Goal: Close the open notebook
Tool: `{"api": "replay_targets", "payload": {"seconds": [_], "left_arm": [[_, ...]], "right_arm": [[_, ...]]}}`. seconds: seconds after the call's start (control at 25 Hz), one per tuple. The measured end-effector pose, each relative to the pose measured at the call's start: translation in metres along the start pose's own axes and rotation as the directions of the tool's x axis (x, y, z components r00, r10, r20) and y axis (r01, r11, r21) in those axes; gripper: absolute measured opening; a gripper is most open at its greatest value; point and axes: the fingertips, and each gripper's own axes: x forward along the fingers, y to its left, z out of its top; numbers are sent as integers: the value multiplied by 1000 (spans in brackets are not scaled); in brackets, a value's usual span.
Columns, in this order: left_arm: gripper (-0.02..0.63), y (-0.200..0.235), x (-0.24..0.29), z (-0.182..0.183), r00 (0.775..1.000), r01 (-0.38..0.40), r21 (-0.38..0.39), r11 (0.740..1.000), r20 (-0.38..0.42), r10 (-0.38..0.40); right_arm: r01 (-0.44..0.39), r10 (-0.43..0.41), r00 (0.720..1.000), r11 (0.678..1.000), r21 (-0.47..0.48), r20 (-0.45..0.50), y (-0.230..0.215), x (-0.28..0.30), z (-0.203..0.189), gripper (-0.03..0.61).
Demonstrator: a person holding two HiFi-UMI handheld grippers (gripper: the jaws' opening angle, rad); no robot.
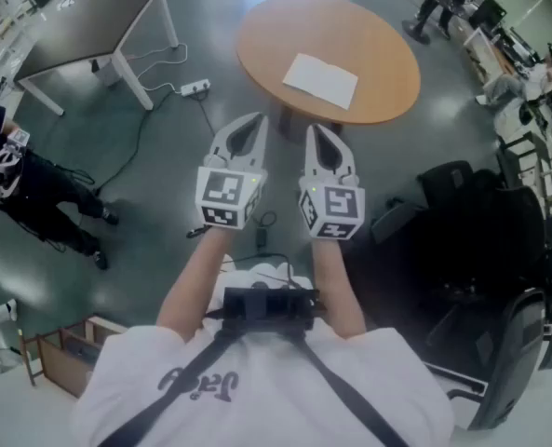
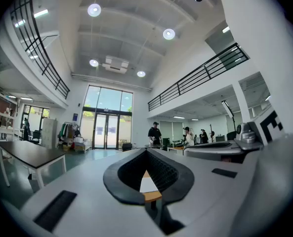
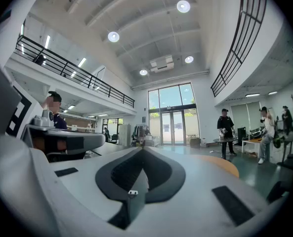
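So both hand-held grippers are hanging out in mid-air over the floor [image 1: 154,194], nowhere near the job yet. The left hand-held gripper [image 1: 254,121] is sitting fully closed with nothing in it. You can peek through the little gap behind its tips in the left gripper view and it's just the scene beyond. The right hand-held gripper [image 1: 314,132] is doing the same, jaws pinched together, holding nothing. They're pointing forward side by side, pretty much level.

The notebook [image 1: 320,80] is lying open and flat, white pages up, on the round wooden tabletop [image 1: 387,54]. It's sitting straight ahead of the jaws and a touch to the right, well apart from both. Its long side is running from upper left to lower right in the head view, so roughly across the line the grippers are pointing along. I can't make out the spine from here. The right one is looking like the nearer of the two, though not by a lot.

I'm guessing the next bit is just walking or reaching forward to get at a page edge.

Containers: there's only a wooden box thing [image 1: 66,361] sitting on the floor at the lower left, and I can't tell what's in it.
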Motion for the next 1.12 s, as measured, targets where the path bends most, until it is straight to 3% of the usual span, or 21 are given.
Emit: {"api": "replay_targets", "payload": {"seconds": [0.16,0.44,0.64,0.72,0.84,1.12], "left_arm": [[9,-3,-6,-14,999,-18,-3,1000,-31,18],[9,-33,-16,-16,1000,22,-61,998,-14,-23],[9,-63,-26,-14,986,164,-199,966,76,-151],[9,-75,-26,-16,982,186,-192,964,77,-174],[9,-86,-25,-19,987,156,-167,973,56,-149],[9,-119,-27,-50,991,123,-135,983,-39,-129]], "right_arm": [[-32,32,999,999,1,5,4,-1,1,18],[-41,41,999,999,25,15,-6,-16,3,18],[-100,100,994,995,5,52,5,-34,6,18],[-122,121,990,993,3,73,1,-45,7,18],[-162,160,982,987,14,100,-9,-58,7,18],[-135,125,985,988,75,119,-35,-74,-6,18]]}}
